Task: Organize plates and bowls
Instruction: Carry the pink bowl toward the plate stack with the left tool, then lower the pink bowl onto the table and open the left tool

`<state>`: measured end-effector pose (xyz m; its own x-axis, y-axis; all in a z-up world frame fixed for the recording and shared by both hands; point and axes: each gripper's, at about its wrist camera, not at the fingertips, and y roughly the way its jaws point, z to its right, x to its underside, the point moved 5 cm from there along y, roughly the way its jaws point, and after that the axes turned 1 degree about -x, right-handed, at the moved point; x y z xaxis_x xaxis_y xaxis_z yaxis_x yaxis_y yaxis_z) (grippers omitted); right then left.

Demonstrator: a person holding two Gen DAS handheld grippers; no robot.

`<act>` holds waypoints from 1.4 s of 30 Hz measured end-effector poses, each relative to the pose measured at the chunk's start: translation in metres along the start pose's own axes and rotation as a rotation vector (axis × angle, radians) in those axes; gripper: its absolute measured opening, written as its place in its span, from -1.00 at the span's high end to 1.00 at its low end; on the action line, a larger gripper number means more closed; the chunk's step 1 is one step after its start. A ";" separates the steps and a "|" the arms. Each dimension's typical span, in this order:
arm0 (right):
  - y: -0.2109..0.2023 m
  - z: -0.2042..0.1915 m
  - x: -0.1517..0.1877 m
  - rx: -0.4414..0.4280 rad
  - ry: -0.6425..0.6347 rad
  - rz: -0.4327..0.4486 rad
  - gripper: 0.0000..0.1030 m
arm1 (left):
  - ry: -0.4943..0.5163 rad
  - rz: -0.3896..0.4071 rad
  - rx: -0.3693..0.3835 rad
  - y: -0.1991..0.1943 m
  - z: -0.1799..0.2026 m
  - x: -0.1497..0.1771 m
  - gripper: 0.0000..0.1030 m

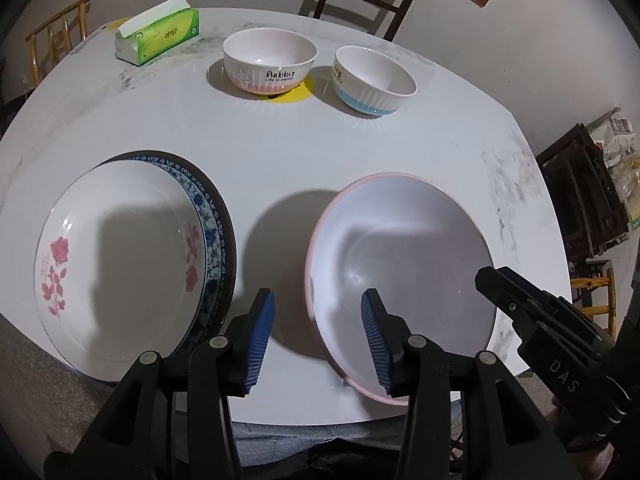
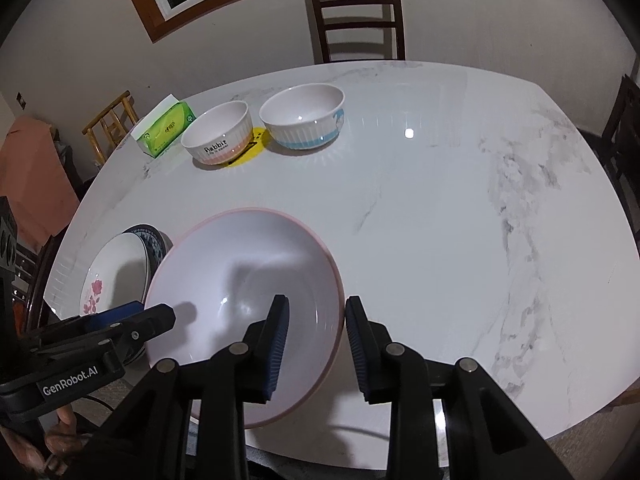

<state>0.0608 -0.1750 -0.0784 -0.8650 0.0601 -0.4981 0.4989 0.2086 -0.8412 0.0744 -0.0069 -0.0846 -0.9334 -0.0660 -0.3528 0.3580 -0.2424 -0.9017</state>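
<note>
Here we see the white marbled counter [image 2: 440, 208] filling both views, with every dish resting on it. Largest is the pink-rimmed plate [image 1: 400, 264], lying at the near edge, at about 5 o'clock in the left wrist view and 7 o'clock in the right wrist view. Beside it, at 8 o'clock in the left wrist view, a rose-patterned plate [image 1: 120, 264] sits stacked on a blue-patterned plate [image 1: 212, 216], of which only the rim shows. Across the counter at 12 o'clock stand two ribbed bowls just beside each other: the pink-banded bowl [image 1: 269, 60] marked "Rabbit" and the blue-banded bowl [image 1: 372, 80]. A green tissue pack [image 1: 158, 36] lies at 11 o'clock from them. Our left claw [image 1: 318, 338] stands partly open, its fingers straddling the pink-rimmed plate's left rim without pressing on it. Our right claw [image 2: 316, 348] is likewise partly open, its fingers either side of that plate's right rim, not clamped and holding nothing. A yellow sticker [image 1: 292, 94] peeks out under the pink-banded bowl.
</note>
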 end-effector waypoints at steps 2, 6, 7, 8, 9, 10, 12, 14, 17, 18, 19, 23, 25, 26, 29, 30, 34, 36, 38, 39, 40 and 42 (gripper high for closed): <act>-0.002 -0.002 -0.002 -0.005 -0.007 0.009 0.42 | 0.001 0.005 0.000 -0.001 0.000 -0.002 0.19; -0.004 -0.004 -0.008 -0.008 -0.017 0.021 0.42 | 0.002 0.014 -0.005 -0.003 -0.001 -0.005 0.16; -0.004 -0.004 -0.008 -0.007 -0.019 0.023 0.42 | 0.000 0.016 -0.007 -0.004 -0.001 -0.006 0.16; -0.005 -0.004 -0.009 -0.005 -0.021 0.026 0.42 | -0.001 0.017 -0.007 -0.004 -0.002 -0.007 0.16; -0.005 -0.004 -0.010 -0.003 -0.022 0.027 0.42 | 0.000 0.019 -0.007 -0.005 -0.002 -0.008 0.15; -0.006 -0.004 -0.011 -0.001 -0.025 0.030 0.42 | 0.001 0.021 -0.010 -0.005 -0.002 -0.009 0.15; -0.006 -0.003 -0.013 0.002 -0.026 0.037 0.42 | 0.000 0.029 -0.010 -0.007 -0.003 -0.011 0.15; -0.007 -0.001 -0.015 0.005 -0.025 0.041 0.42 | 0.002 0.039 -0.016 -0.008 -0.004 -0.014 0.14; -0.005 0.002 -0.017 0.007 -0.026 0.044 0.42 | 0.001 0.049 -0.025 -0.009 -0.005 -0.017 0.09; -0.005 0.002 -0.018 0.009 -0.029 0.045 0.42 | 0.001 0.051 -0.028 -0.009 -0.005 -0.018 0.09; -0.004 0.003 -0.019 0.011 -0.031 0.044 0.42 | 0.000 0.052 -0.030 -0.008 -0.006 -0.019 0.09; -0.003 0.005 -0.022 0.017 -0.033 0.043 0.42 | -0.006 0.051 -0.035 -0.006 -0.008 -0.024 0.08; -0.001 0.007 -0.025 0.021 -0.035 0.041 0.42 | -0.009 0.051 -0.040 -0.005 -0.009 -0.026 0.08; 0.000 0.008 -0.026 0.022 -0.037 0.041 0.42 | -0.009 0.051 -0.040 -0.004 -0.009 -0.027 0.08; 0.005 0.012 -0.032 0.034 -0.043 0.037 0.42 | -0.009 0.052 -0.045 -0.002 -0.010 -0.031 0.08; 0.006 0.012 -0.033 0.037 -0.048 0.035 0.42 | -0.009 0.052 -0.046 -0.001 -0.010 -0.034 0.08; 0.012 0.017 -0.039 0.060 -0.069 0.029 0.42 | -0.009 0.055 -0.056 0.002 -0.010 -0.041 0.08; 0.015 0.020 -0.044 0.064 -0.072 0.025 0.42 | -0.011 0.053 -0.059 0.004 -0.011 -0.045 0.08; 0.017 0.022 -0.048 0.070 -0.079 0.025 0.42 | -0.015 0.050 -0.063 0.007 -0.012 -0.049 0.07; 0.019 0.024 -0.051 0.073 -0.079 0.026 0.42 | -0.016 0.048 -0.065 0.009 -0.012 -0.051 0.07; 0.020 0.024 -0.053 0.070 -0.079 0.028 0.42 | -0.018 0.046 -0.067 0.010 -0.012 -0.053 0.06; 0.023 0.026 -0.059 0.066 -0.085 0.030 0.42 | -0.018 0.045 -0.068 0.012 -0.012 -0.056 0.04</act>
<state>0.1245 -0.1986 -0.0740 -0.8437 -0.0179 -0.5366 0.5290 0.1426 -0.8365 0.1316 0.0050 -0.0789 -0.9163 -0.0926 -0.3896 0.4001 -0.1728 -0.9000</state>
